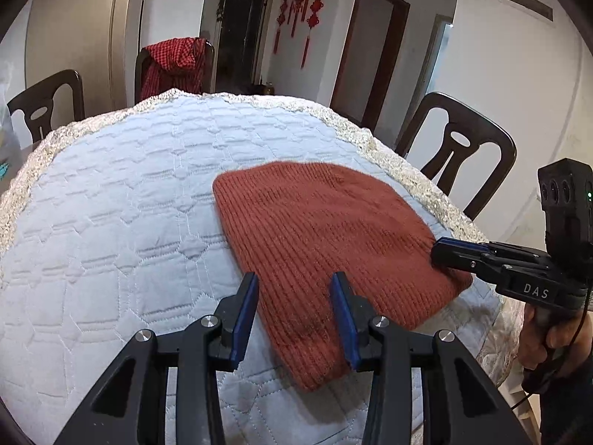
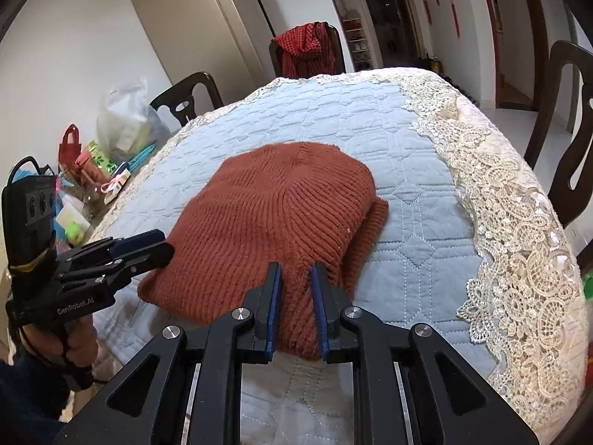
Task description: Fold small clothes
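A rust-red knitted hat (image 1: 326,230) lies flat on the light blue quilted table cover (image 1: 129,200); it also shows in the right wrist view (image 2: 267,215). My left gripper (image 1: 294,283) is open, its fingers straddling the hat's near left edge. My right gripper (image 2: 296,272) has its jaws partly closed, a narrow gap between them, over the hat's near edge. In the left wrist view the right gripper (image 1: 441,250) touches the hat's right edge. In the right wrist view the left gripper (image 2: 159,244) sits at the hat's left edge.
A lace trim (image 2: 511,222) borders the cover. Dark wooden chairs (image 1: 459,155) stand around the table, one draped with a red checked cloth (image 1: 174,63). Bags and small clutter (image 2: 96,163) sit at the table's left end.
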Demonstrator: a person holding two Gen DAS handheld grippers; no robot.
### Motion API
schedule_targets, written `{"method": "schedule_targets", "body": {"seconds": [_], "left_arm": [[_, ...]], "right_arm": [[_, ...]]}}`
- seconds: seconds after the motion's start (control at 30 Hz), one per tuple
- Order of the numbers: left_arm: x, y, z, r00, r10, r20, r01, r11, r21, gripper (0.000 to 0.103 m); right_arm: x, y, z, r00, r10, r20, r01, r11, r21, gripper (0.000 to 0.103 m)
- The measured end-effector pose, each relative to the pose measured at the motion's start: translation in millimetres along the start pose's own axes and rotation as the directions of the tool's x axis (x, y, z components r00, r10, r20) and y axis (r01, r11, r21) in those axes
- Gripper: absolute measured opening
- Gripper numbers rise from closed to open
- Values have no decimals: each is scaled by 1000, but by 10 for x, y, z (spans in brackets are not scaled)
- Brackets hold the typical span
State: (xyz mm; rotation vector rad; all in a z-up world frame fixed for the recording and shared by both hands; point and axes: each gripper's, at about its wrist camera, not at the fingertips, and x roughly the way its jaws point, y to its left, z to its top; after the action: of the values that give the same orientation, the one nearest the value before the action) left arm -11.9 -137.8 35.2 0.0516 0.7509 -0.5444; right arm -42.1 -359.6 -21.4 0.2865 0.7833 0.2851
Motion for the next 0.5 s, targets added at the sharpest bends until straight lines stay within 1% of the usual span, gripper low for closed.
{"method": "schedule_targets", "body": {"seconds": [0.17,0.23,0.27,0.33,0.43,0.5], "left_arm": [[43,-7,105,1000,11,16,-11,1000,4,43],[131,-10,100,1000,10,-5,-10,1000,7,43],[181,-15,86,1000,9,-19,-9,1000,9,43],[194,-26,73,1000,19,-14,-19,1000,17,43],[159,3,109,1000,4,-13,-4,1000,-3,43],[138,22,150,1000,8,2,-8,1000,-6,43]], "right_arm": [[-20,4,84,999,22,28,-22,1000,1,17],[43,-16,103,999,25,19,-25,1000,9,17],[105,-34,104,1000,19,1,-19,1000,13,17],[192,-61,81,1000,17,-24,-17,1000,20,17],[150,-68,98,999,33,-13,-33,999,37,17],[108,-66,134,999,37,0,-37,999,40,17]]}}
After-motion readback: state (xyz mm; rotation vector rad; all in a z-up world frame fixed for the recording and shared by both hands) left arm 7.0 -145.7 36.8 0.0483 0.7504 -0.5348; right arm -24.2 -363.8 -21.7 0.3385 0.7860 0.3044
